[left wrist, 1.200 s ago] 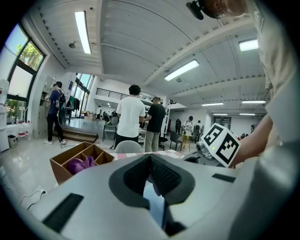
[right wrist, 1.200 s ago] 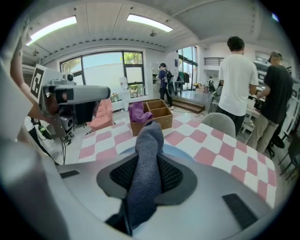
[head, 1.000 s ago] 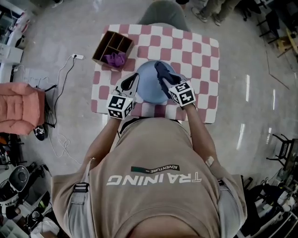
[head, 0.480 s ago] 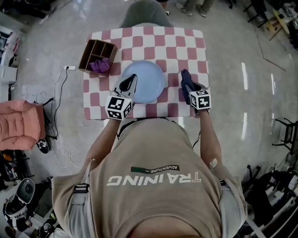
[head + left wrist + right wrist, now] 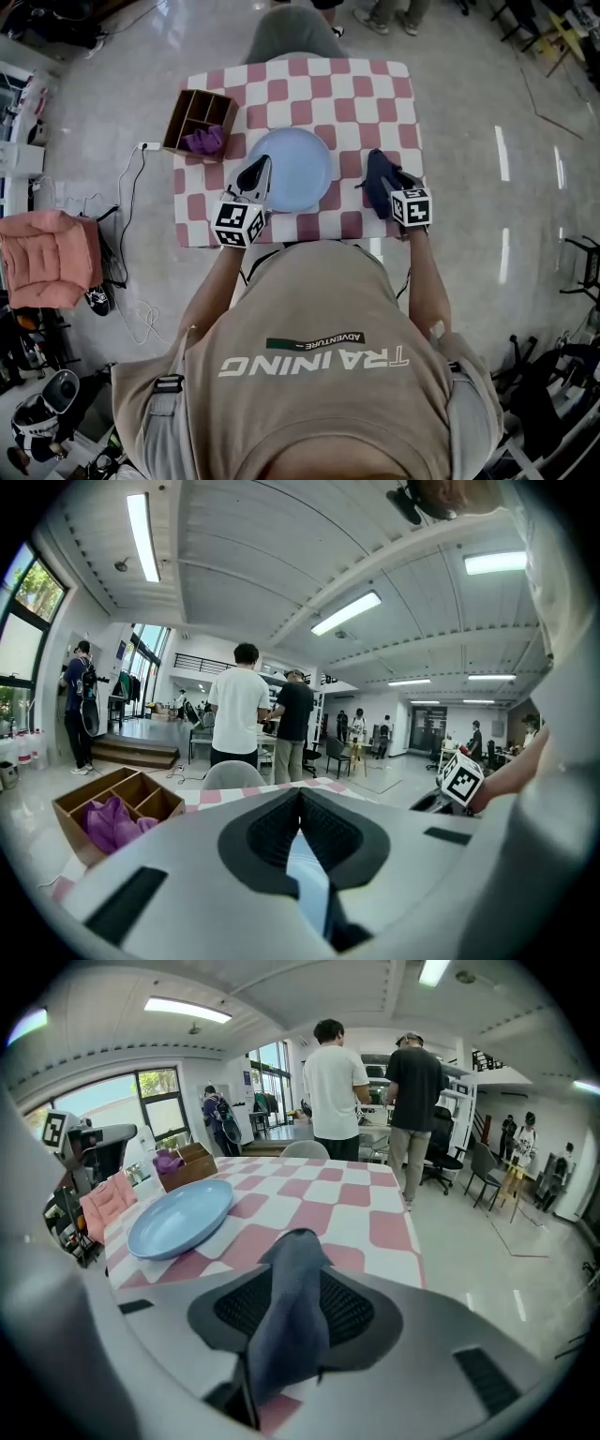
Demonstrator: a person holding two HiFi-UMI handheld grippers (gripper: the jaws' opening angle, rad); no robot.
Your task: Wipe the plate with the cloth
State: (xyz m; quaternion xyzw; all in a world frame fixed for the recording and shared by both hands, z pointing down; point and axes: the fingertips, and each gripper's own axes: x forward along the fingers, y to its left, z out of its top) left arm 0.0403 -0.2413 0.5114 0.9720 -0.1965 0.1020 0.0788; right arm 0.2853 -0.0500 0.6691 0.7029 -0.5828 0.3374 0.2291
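The tabletop (image 5: 375, 94), covered in pink-and-white checks, carries 1 pale blue plate (image 5: 298, 164) a little left of its middle, closer to the near edge than to the far one. The left gripper (image 5: 254, 175) comes in from the near edge and its jaws are pinched narrow on the plate's near-left rim. In the left gripper view a blue sliver of the plate (image 5: 305, 883) sits clamped between the dark pads (image 5: 267, 832).

The right gripper (image 5: 374, 171) points steeply down at the tabletop close to the right edge, well apart from the plate. The dark blue cloth (image 5: 379, 180) is draped along it. In the right gripper view the cloth (image 5: 291, 1326) runs up the middle between the 2 jaws, and its tip reaches the checked surface just past them. The jaws have just been opening, and the ribbed pads (image 5: 352, 1309) stand off to either side of the bunched fabric rather than squeezing it. The plate (image 5: 180, 1218) lies off to the left in that view.

At the far-left corner stands a wooden box (image 5: 190, 111) with compartments — 1 of them holds a purple cloth (image 5: 207, 142).
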